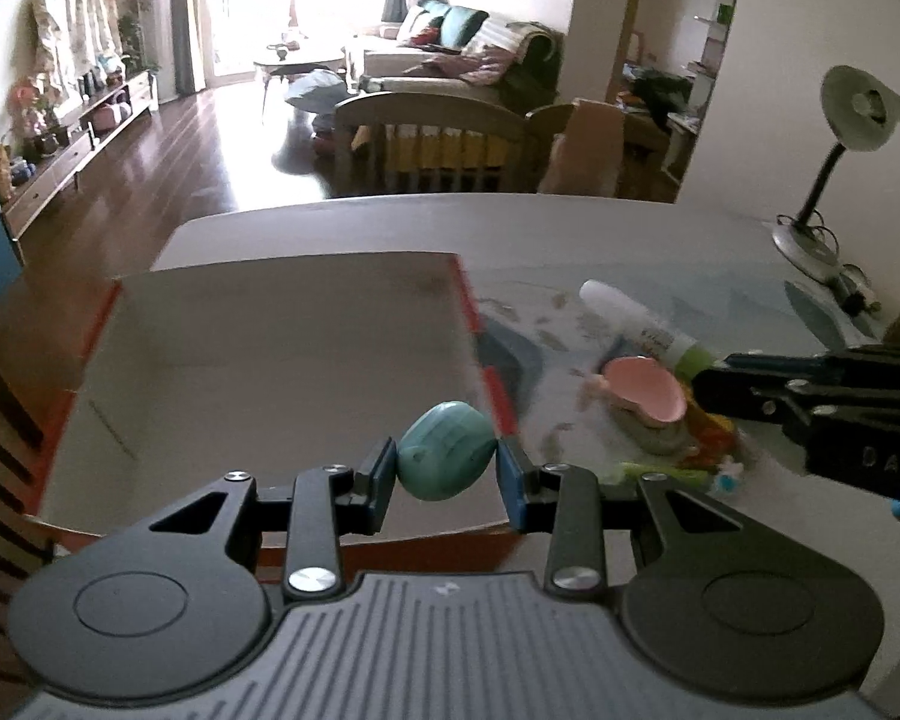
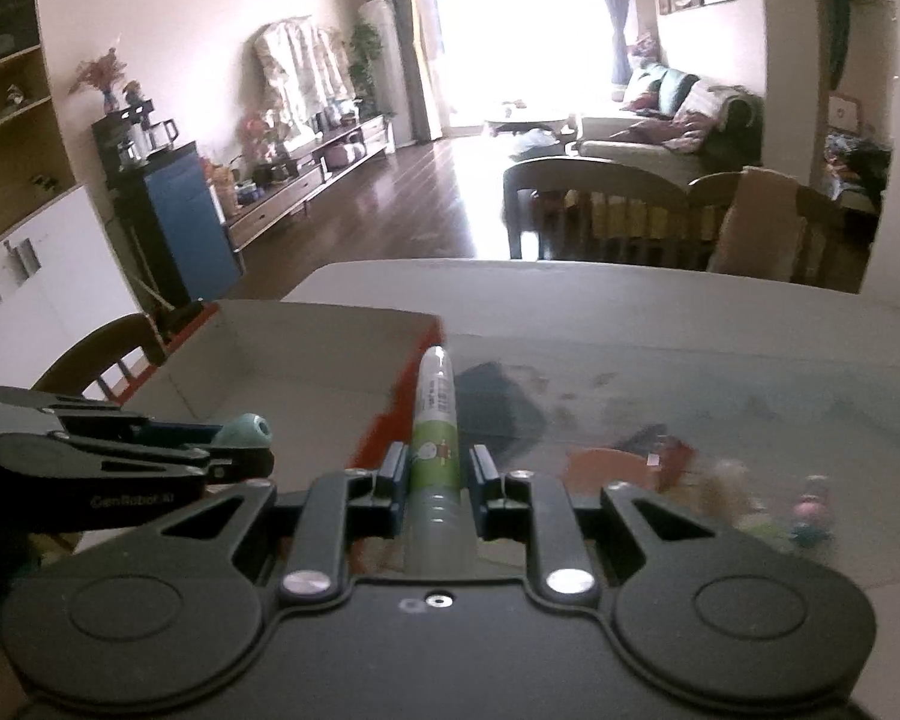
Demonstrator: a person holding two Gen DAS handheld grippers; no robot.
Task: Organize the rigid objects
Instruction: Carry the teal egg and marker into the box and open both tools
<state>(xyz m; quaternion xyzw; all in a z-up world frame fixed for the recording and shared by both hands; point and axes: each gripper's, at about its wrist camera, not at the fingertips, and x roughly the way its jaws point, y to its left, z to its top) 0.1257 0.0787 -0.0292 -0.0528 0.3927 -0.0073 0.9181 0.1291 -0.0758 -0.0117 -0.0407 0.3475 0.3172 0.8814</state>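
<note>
Left wrist view: the left tool (image 1: 447,471) is clamped on a teal egg-shaped object (image 1: 444,450), held above the near right corner of the red-edged cardboard box (image 1: 270,360). The box floor looks bare. On the bench (image 1: 630,228) right of the box lie a pink cup-like piece (image 1: 645,396) and a white-and-green tube (image 1: 636,321).

Right wrist view: the right tool (image 2: 435,468) is closed tight on that tube (image 2: 435,420), beside the box's right edge. Small toys (image 2: 810,507) (blurred) remain on the bench, so sorting seems barely begun.
</note>
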